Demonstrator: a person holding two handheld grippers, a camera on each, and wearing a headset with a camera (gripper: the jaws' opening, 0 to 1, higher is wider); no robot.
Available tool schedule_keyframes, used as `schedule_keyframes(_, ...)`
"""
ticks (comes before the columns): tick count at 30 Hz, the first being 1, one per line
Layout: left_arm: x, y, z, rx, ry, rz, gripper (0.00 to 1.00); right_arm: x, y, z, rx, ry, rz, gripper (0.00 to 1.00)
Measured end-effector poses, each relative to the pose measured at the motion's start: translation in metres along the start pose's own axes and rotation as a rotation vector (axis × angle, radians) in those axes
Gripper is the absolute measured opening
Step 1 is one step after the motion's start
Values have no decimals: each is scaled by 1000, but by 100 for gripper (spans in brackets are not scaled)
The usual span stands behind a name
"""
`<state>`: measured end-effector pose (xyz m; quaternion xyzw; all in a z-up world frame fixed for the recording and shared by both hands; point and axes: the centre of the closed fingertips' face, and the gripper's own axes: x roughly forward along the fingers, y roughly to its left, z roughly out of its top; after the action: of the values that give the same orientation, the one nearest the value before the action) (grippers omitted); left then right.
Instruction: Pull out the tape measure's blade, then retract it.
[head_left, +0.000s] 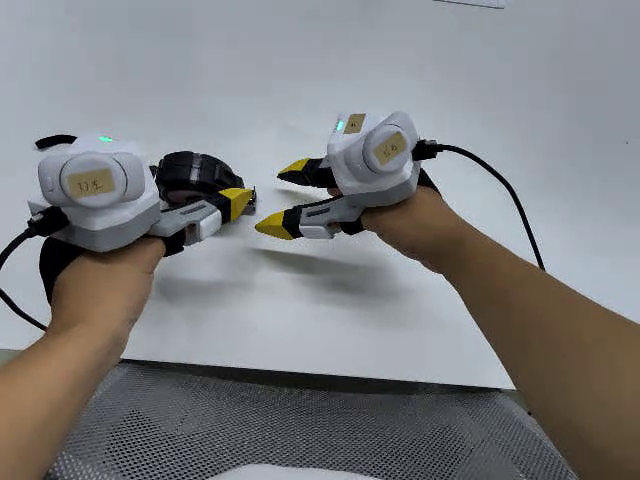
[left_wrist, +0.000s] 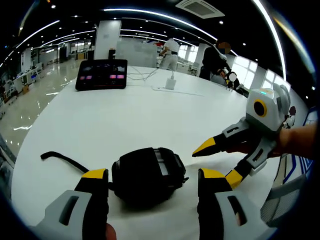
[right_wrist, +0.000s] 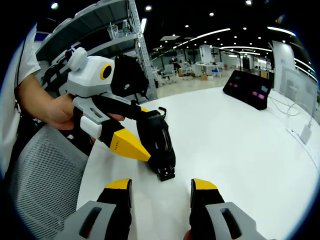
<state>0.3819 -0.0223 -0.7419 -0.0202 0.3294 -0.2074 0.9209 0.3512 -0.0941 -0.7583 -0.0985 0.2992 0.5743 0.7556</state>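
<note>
A black tape measure (head_left: 192, 175) (left_wrist: 147, 175) (right_wrist: 156, 137) lies on the white table (head_left: 420, 80), its blade tip (right_wrist: 166, 175) pointing toward the right gripper and its black strap (left_wrist: 59, 157) trailing off. My left gripper (head_left: 232, 198) (left_wrist: 152, 180) (right_wrist: 145, 132) is open with a yellow-tipped jaw on either side of the case; a small gap shows at one side. My right gripper (head_left: 282, 197) (left_wrist: 220, 162) (right_wrist: 161, 186) hovers open just short of the blade tip, with nothing between its fingers.
A dark tablet (left_wrist: 101, 75) (right_wrist: 247, 87) stands at the table's far side beside a white charger with its cable (left_wrist: 170, 82). A grey mesh chair (head_left: 300, 420) (right_wrist: 40, 175) sits at the near edge. People stand in the background (left_wrist: 170, 52).
</note>
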Motion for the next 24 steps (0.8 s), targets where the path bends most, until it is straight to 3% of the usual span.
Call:
schedule_keyframes(18,-24,3,2,76,-32,-38,77,-40,-6,-4,37,-35,-114,57)
schedule_keyframes(24,-33,0,4,130,-59,-79,77,-53,-5,-8,39,-34,-149,59)
